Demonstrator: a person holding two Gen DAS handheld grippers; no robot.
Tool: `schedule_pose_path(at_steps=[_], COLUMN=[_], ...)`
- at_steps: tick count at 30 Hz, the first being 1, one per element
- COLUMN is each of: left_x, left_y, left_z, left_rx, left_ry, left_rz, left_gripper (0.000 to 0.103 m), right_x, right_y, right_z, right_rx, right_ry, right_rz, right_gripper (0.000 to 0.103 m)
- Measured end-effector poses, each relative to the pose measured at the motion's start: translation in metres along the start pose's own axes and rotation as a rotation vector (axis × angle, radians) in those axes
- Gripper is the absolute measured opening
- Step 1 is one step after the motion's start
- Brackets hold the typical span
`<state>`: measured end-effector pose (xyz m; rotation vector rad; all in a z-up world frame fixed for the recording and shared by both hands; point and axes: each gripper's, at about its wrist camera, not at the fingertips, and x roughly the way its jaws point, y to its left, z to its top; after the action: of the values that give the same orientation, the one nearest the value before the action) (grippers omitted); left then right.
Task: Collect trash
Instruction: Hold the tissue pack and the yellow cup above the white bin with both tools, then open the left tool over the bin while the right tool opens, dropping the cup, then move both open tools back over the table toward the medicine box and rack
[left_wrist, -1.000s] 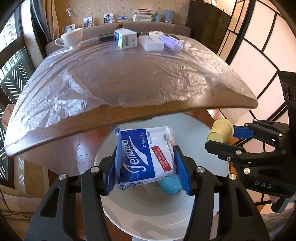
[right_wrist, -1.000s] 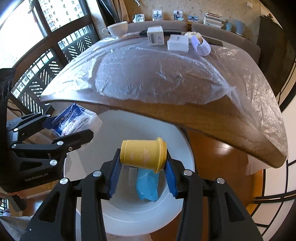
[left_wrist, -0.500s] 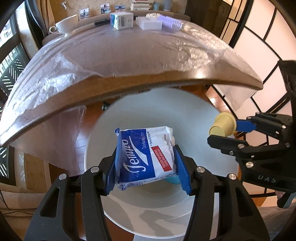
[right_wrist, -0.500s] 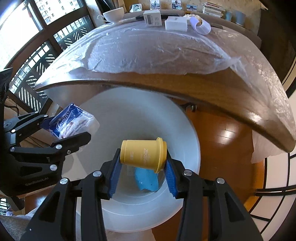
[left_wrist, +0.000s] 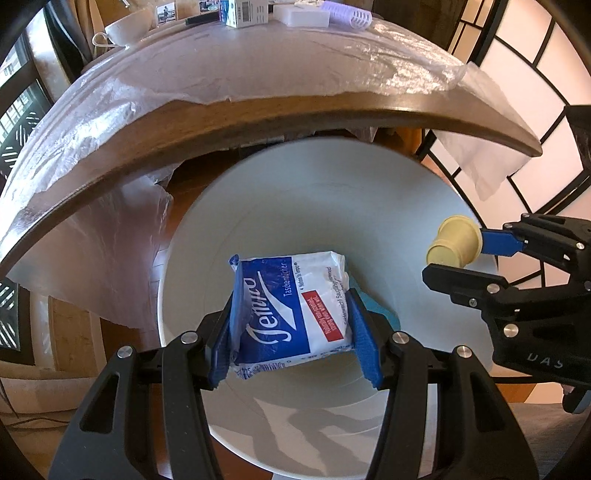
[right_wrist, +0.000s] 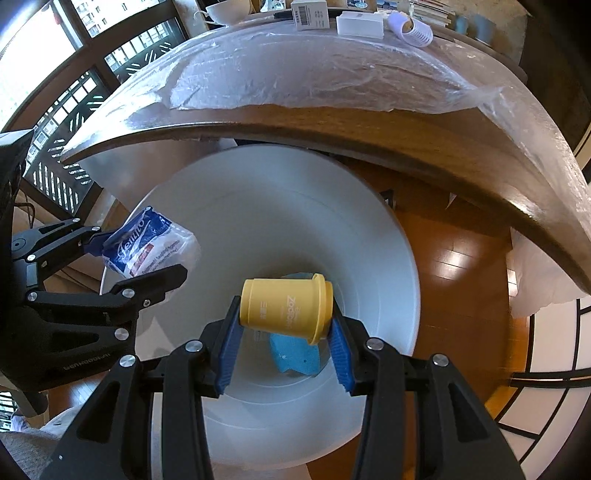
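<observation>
My left gripper (left_wrist: 293, 325) is shut on a blue and white tissue pack (left_wrist: 291, 306), held over the open mouth of a white bin (left_wrist: 317, 206). In the right wrist view the same pack (right_wrist: 147, 242) hangs at the bin's left rim in the left gripper (right_wrist: 138, 254). My right gripper (right_wrist: 284, 328) is shut on a small yellow cup (right_wrist: 286, 308) lying sideways over the middle of the bin (right_wrist: 258, 192). The left wrist view shows that cup (left_wrist: 454, 242) at the bin's right side. A blue scrap (right_wrist: 295, 354) lies at the bin's bottom.
A wooden table (left_wrist: 258, 118) covered in clear plastic film juts out above the bin. On its far end stand a white cup (left_wrist: 127, 27), a small box (left_wrist: 243, 13), a white block (left_wrist: 304, 16) and a lilac roller (left_wrist: 345, 13). Wooden floor (right_wrist: 454, 280) shows to the right.
Both grippers have sunk toward the bin with their loads. The table edge has slid up in both views and more of the bin's inside shows. Neither grip has changed.
</observation>
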<state>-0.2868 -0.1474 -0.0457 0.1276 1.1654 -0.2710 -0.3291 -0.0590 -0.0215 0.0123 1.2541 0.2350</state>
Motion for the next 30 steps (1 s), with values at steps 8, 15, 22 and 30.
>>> schedule_pose_path(at_steps=[8, 15, 22, 30], left_x=[0.020, 0.028, 0.018, -0.038], left_y=[0.001, 0.006, 0.017, 0.029], left_z=[0.000, 0.001, 0.001, 0.023], left_rx=[0.024, 0.029, -0.004, -0.053], left_ry=[0.018, 0.010, 0.000, -0.122], left_rz=[0.004, -0.018, 0.011, -0.052], left_gripper=[0.056, 0.058, 0.078, 0.083], right_x=[0.010, 0.010, -0.018, -0.077], right_y=[0.000, 0.000, -0.008, -0.027], right_z=[0.002, 0.002, 0.007, 0.032], right_rx=[-0.001, -0.001, 0.049, 0.091], right_ry=[0.009, 0.005, -0.083, -0.252], right_rz=[-0.010, -0.019, -0.032, -0.079], right_gripper=[0.043, 0.050, 0.079, 0.080])
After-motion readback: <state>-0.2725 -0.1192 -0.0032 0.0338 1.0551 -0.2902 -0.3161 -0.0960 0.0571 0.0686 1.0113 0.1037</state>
